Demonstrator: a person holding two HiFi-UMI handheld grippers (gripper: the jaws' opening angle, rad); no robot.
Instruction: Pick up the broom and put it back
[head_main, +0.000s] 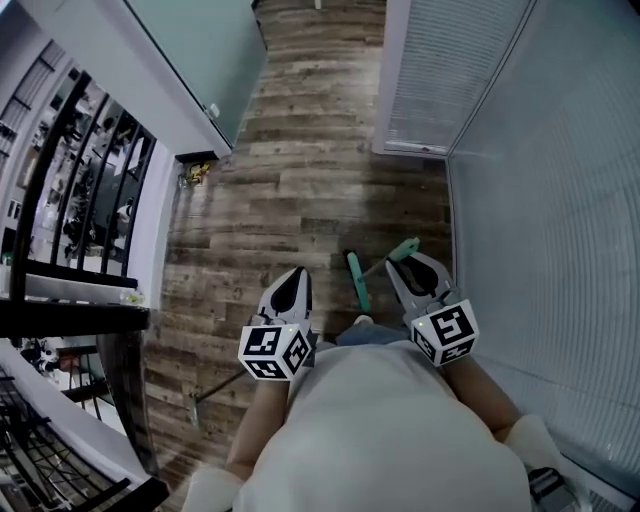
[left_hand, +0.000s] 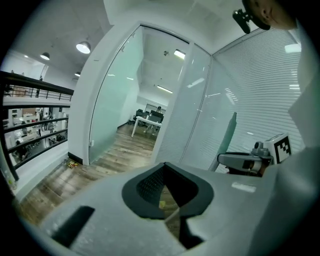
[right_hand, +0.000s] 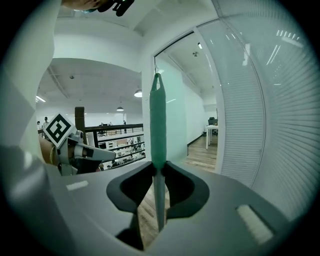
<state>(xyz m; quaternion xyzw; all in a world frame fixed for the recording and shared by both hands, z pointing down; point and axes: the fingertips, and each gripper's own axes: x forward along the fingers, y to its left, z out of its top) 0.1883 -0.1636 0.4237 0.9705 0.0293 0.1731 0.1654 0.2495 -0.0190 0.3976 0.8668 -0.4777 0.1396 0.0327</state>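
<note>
The broom (right_hand: 158, 120) could slip or swing. The right tool (head_main: 410, 270) pinches only the thin grey part of the stick, just under the green grip. So the long stick could turn in that pinch like a see-saw, and the brush end could drop.

The brush end (head_main: 356, 281) is down low at about 4 o'clock in the head view, close to the person's legs. I cannot tell if it touches the wooden floor (head_main: 300, 200). I think it could snag on the boards or trip a foot. The wall with blinds (head_main: 560, 200) is close at 3 o'clock, so the top of the stick could bump it.

The broom is thin and looks light. In the right gripper view its green grip points up to 12 o'clock, with a small loop at the top for hanging. The brush end is narrow and green too.

The left tool (head_main: 288, 292) sits at 7 o'clock, beside the right one. Its tips are pressed together and hold nothing. A dark railing (head_main: 80, 170) runs along at 9 o'clock.
</note>
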